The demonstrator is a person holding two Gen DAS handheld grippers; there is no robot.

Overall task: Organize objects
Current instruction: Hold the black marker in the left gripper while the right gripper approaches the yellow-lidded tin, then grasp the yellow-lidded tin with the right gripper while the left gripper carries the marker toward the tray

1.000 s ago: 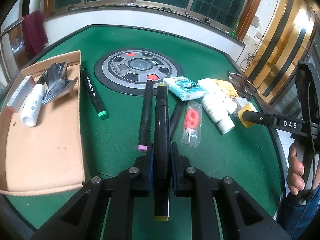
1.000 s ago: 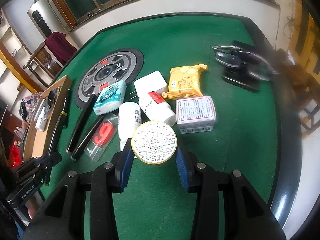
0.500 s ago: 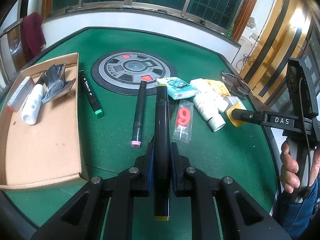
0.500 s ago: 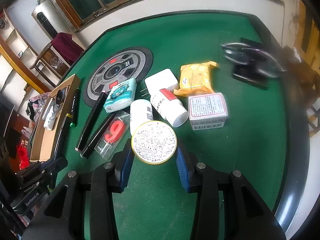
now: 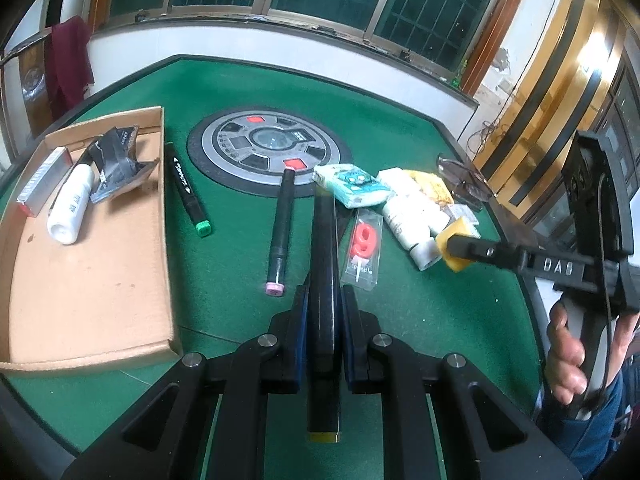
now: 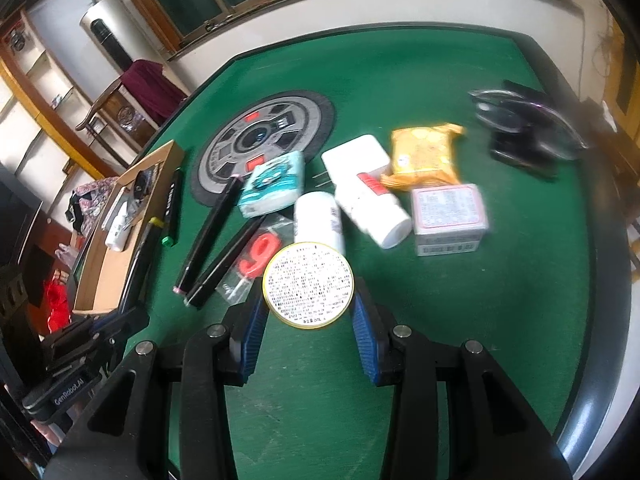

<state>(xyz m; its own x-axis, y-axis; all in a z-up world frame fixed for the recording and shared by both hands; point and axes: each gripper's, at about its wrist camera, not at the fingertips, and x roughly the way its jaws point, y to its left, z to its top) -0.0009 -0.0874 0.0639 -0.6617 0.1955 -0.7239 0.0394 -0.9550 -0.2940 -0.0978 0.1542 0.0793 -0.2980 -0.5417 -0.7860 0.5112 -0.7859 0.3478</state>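
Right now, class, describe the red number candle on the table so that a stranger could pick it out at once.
Start at the round grey dial in the middle of the green table. Nearer the camera, beside the teal tissue pack, lies the candle. It is the only red thing there: a figure nine sealed in a clear flat packet, between black markers and white bottles.

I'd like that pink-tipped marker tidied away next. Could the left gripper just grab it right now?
Probably not yet. The left gripper is already shut on a black yellow-tipped marker, so it has no free grip. The pink-tipped marker itself lies uncovered on the green table.
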